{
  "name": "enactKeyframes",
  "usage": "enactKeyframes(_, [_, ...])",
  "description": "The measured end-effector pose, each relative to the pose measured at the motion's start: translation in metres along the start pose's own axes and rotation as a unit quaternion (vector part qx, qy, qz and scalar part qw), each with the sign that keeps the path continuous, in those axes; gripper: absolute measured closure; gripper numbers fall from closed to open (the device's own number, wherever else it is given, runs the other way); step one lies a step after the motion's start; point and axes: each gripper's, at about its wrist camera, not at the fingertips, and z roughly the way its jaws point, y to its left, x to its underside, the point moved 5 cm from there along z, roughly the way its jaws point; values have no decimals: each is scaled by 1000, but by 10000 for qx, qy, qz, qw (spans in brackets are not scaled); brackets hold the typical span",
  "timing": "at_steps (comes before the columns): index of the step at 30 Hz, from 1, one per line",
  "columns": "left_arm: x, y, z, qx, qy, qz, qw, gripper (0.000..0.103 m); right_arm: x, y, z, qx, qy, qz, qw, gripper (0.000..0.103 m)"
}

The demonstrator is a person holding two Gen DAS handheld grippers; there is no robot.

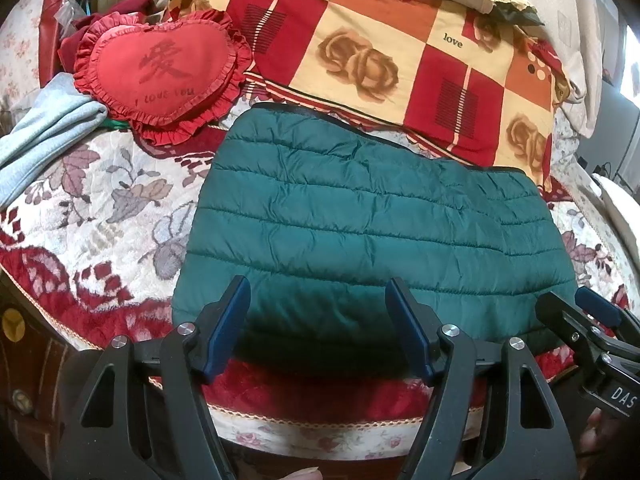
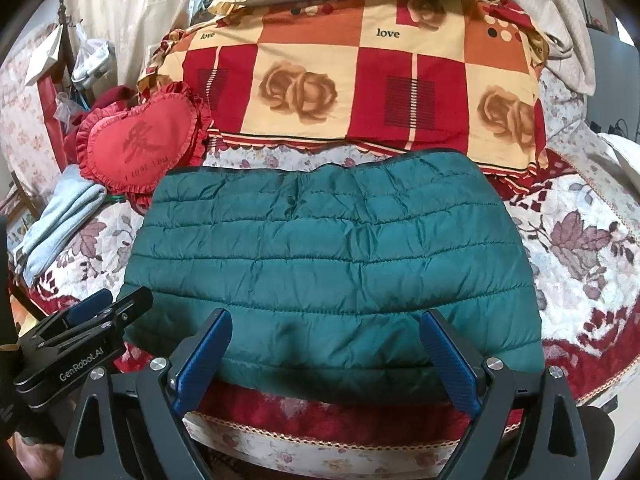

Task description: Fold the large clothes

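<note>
A dark green quilted jacket (image 1: 360, 216) (image 2: 328, 256) lies folded into a flat rectangle on the floral bedspread (image 1: 100, 208). My left gripper (image 1: 318, 286) is open over the left part of the jacket's near edge, with nothing pinched between its blue pads. My right gripper (image 2: 326, 316) stands wide open over the middle of the same near edge, and its pads are clear of the fabric. Each gripper shows in the other's view: the right gripper (image 1: 576, 300) at the jacket's right corner, the left gripper (image 2: 120, 300) at its left corner.
A red heart-shaped pillow (image 1: 160, 68) and a light blue garment (image 1: 48, 128) lie at the back left. A folded red and cream checked quilt (image 1: 380, 60) sits just behind the jacket. The bed's front edge (image 1: 320, 424) runs right under the grippers.
</note>
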Motion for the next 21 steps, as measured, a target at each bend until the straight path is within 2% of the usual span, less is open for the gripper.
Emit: enactKeyframes(21, [-1,-5,0,-18,-26,29,10000,33,2,0,-1,-107,-16,38,9999,9])
